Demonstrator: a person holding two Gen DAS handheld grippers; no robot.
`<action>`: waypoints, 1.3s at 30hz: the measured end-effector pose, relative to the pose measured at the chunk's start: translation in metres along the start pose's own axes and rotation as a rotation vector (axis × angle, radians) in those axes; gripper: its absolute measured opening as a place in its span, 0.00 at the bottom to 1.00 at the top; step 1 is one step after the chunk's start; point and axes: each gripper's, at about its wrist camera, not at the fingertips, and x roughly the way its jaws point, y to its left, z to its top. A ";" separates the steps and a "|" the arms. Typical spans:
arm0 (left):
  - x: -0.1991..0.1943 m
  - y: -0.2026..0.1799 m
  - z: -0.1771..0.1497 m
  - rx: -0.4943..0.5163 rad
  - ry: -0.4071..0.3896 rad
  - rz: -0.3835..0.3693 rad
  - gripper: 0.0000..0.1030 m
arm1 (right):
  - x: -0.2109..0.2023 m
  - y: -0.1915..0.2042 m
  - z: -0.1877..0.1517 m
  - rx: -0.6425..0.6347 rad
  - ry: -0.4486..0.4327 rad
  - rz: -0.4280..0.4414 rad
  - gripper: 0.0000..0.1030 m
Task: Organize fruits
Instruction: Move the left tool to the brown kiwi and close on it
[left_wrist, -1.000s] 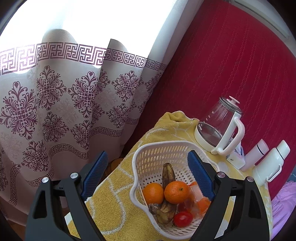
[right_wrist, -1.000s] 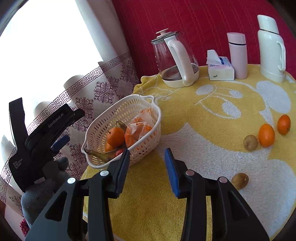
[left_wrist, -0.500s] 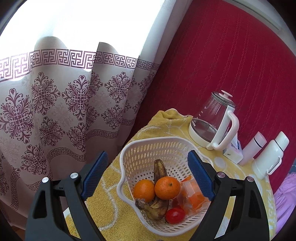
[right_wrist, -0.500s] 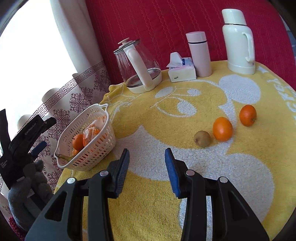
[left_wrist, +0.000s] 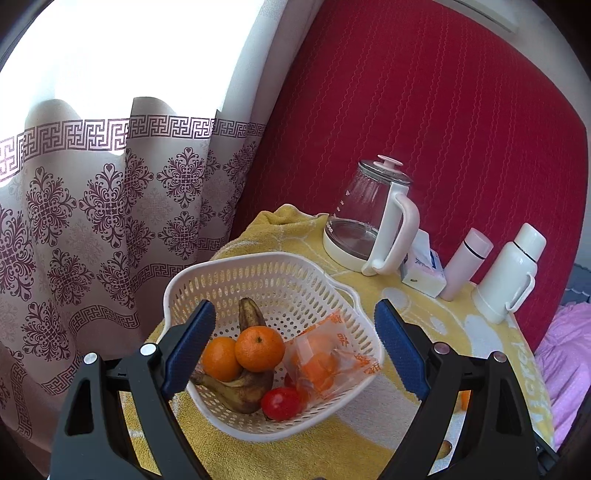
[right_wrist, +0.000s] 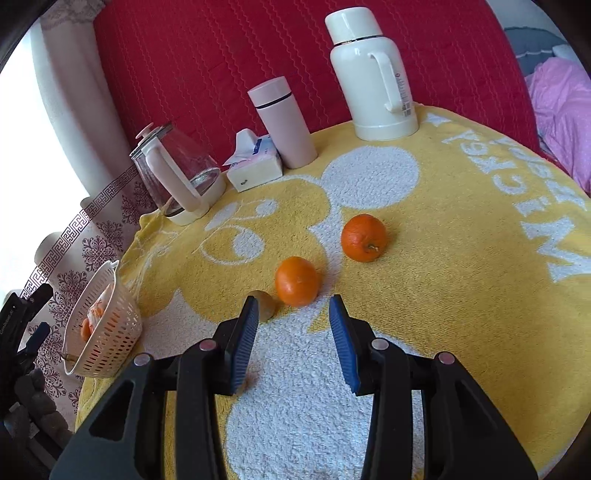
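A white perforated basket (left_wrist: 295, 280) (right_wrist: 110, 332) sits at the table's left edge. It holds two oranges (left_wrist: 258, 349), a browned banana (left_wrist: 236, 391), a tomato (left_wrist: 280, 402) and a bag of orange fruit (left_wrist: 328, 365). My left gripper (left_wrist: 295, 347) hovers open over it, empty. On the yellow towel lie an orange (right_wrist: 297, 281), a second orange (right_wrist: 364, 238) and a kiwi (right_wrist: 265, 303). My right gripper (right_wrist: 293, 328) is open and empty, just short of the nearer orange, its left finger beside the kiwi.
Along the red backdrop stand a glass kettle (right_wrist: 177, 173) (left_wrist: 373, 225), a tissue box (right_wrist: 255, 166), a pink flask (right_wrist: 284, 123) and a white thermos (right_wrist: 373, 74). A patterned curtain (left_wrist: 92, 221) hangs left of the table. Pink fabric (right_wrist: 561, 110) lies to the right.
My right gripper swung right, away from the basket, and closed in on the loose oranges and kiwi. The left gripper shifted so the basket sits more centred between its fingers.
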 end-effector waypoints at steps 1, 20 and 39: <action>-0.001 -0.006 -0.002 0.015 0.000 -0.008 0.86 | 0.001 -0.005 0.000 0.013 0.001 -0.007 0.39; 0.010 -0.105 -0.069 0.306 0.174 -0.349 0.86 | 0.007 -0.030 -0.003 0.076 0.000 -0.056 0.46; 0.041 -0.144 -0.127 0.507 0.424 -0.490 0.70 | 0.006 -0.036 -0.004 0.108 -0.003 -0.058 0.47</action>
